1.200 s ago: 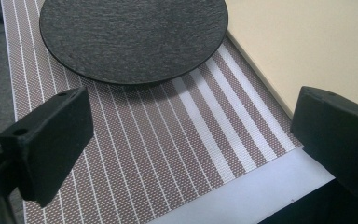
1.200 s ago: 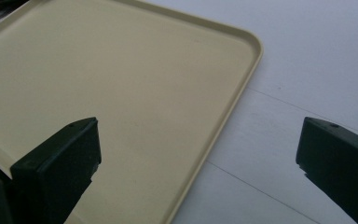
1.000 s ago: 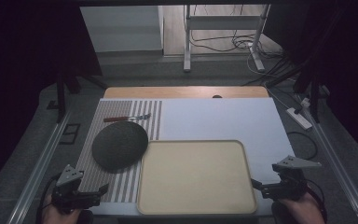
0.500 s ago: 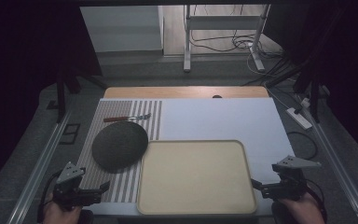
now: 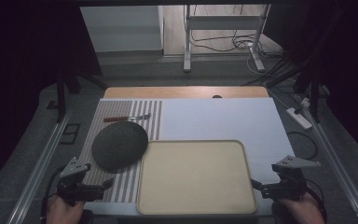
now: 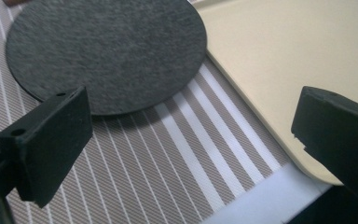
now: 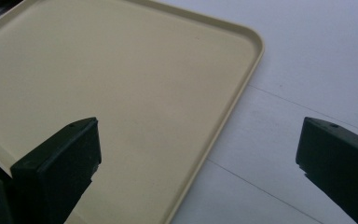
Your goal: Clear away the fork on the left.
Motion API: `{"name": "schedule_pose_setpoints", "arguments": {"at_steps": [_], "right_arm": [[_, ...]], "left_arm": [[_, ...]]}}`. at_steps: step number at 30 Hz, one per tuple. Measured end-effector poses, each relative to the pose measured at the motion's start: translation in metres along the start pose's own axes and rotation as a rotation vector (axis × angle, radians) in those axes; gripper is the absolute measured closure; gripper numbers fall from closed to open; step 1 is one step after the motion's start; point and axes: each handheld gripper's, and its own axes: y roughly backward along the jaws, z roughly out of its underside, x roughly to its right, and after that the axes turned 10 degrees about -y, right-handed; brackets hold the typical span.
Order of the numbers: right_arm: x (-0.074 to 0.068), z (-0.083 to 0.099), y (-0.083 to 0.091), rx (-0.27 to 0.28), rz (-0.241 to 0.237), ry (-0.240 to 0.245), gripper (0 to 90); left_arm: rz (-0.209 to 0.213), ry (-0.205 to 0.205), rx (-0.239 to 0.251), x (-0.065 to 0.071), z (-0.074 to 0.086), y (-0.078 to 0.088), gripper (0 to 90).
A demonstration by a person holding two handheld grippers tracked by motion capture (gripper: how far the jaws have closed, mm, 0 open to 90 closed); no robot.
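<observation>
Nothing much has shifted since a moment ago: my left gripper (image 5: 103, 185) is sitting a touch lower at the near left corner of the tray (image 5: 196, 206), and my right gripper (image 5: 256, 185) is staying at the tray's near right corner. I am holding both with jaws spread wide and nothing between them. In the left gripper view my two black jaws are framing the striped mat (image 6: 168, 163), with the dark round felt pad (image 6: 107, 49) lying just beyond them and the cream tray's rounded edge (image 6: 270, 116) running past the right jaw. In the right gripper view my jaws are straddling the tray's right rim (image 7: 233, 107), one jaw over the tray's bare floor, the other over the white table cover (image 7: 307, 60). From the high view, the round pad (image 5: 120, 144) is lying on the striped mat (image 5: 121, 184) just left of the tray, its edge touching or slightly overlapping the tray's far left corner. Beyond the pad, a small red-handled utensil (image 5: 126, 118) is lying on the mat, well apart from the tray.
</observation>
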Motion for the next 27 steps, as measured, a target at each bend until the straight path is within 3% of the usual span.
{"name": "schedule_pose_setpoints", "arguments": {"at_steps": [11,12,15,27], "right_arm": [[0.000,0.000,0.000,-0.006,-0.005,0.003,0.5],[0.000,0.000,-0.001,-0.006,-0.005,0.004,0.5],[0.000,0.000,-0.001,-0.008,-0.005,0.005,0.4],[0.000,0.000,-0.001,-0.014,-0.007,0.005,0.4]], "left_arm": [[0.008,0.038,-0.025,-0.016,-0.006,-0.011,0.0],[0.026,0.054,0.004,-0.019,-0.009,-0.012,0.0],[0.049,0.074,0.024,-0.024,-0.012,-0.013,0.0],[0.012,0.028,-0.033,-0.039,-0.031,-0.036,0.0]]}}
